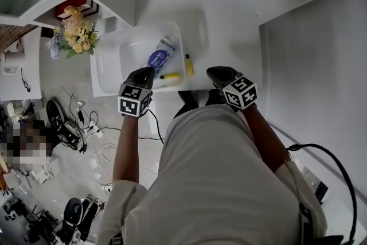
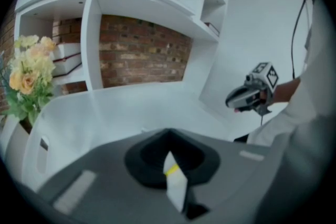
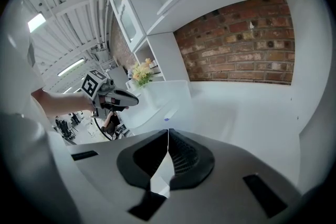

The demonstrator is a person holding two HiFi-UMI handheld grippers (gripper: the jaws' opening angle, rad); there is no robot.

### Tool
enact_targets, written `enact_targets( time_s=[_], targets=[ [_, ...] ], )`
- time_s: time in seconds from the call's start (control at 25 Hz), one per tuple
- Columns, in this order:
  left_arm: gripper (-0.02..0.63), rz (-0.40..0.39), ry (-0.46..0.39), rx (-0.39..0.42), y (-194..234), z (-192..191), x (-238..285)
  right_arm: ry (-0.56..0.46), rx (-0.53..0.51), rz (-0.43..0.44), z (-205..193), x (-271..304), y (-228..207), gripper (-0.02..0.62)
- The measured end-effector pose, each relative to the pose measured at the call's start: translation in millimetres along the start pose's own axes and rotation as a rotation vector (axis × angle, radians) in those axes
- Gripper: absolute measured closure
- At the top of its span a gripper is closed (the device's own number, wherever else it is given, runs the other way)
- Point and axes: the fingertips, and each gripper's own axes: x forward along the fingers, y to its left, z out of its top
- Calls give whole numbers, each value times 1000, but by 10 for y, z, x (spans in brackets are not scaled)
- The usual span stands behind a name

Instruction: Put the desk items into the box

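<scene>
Box (image 1: 106, 67): clear plastic tub on the left part of the white desk (image 1: 229, 26), close to the desk's near edge.
In the box: blue-white pack (image 1: 161, 55) lies toward the right side. Yellow pen (image 1: 171, 76) lies crosswise by the near wall.
Short yellow item (image 1: 189, 65): right at the box's right wall — can't tell if it's inside or just outside.
L gripper (image 1: 147, 71): jaws closed flat on each other, nothing gripped. It hangs over the box's near edge, pointing fwd and down, w/ the yellow pen just beside its tips. In the left gripper view a sliver of white w/ a yellow band shows thru the slit under the tips; can't tell what that is.
R gripper (image 1: 219, 72): jaws pressed together too, empty. It's over the desk's near edge, right of the box and apart from it, roughly level w/ the L gripper.
Flowers (image 1: 73, 37): pale yellow and pink bunch, left of the box, off the desk's left end.
Brick wall (image 3: 241, 44): behind the desk — white shelves above it.
Floor: cables (image 1: 86, 123) in a tangle to the person's left.
</scene>
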Motion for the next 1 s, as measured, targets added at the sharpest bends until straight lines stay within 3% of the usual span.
enact_targets(
  time_s=[0.64, 1.0],
  targets=[
    [603, 29, -59, 41, -91, 34, -151, -24, 13, -24, -90, 17, 177, 592],
    [601, 12, -87, 18, -388, 217, -130, -25, 29, -13, -177, -121, -39, 592]
  ],
)
